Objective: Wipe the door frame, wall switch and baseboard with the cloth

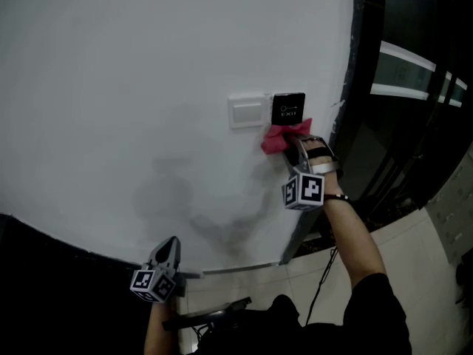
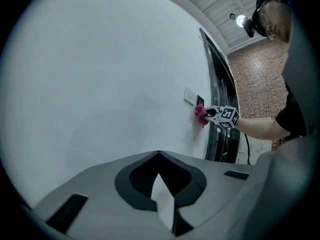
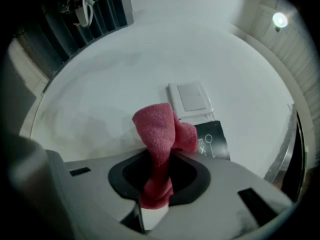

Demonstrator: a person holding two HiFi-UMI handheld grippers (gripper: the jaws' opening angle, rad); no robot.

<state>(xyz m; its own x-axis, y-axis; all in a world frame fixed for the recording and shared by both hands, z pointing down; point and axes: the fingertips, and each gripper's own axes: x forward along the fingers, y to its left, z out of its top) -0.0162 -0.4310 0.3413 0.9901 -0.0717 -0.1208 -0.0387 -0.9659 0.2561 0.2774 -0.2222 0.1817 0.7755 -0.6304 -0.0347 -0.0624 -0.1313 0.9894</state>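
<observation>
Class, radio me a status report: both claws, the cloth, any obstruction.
Right claw shut on red cloth, cloth at black exit switch lower edge. Left claw shut, empty, low by wall. No obstruction seen.

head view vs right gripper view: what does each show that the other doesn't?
Head view only: the left gripper held low down, the person's forearm, and a marker cube from outside.
Right gripper view only: the right gripper with its jaws shut on the red cloth, and a ceiling light.
Both: the cloth at the black exit panel, the white wall switch beside it, and the white wall.
</observation>
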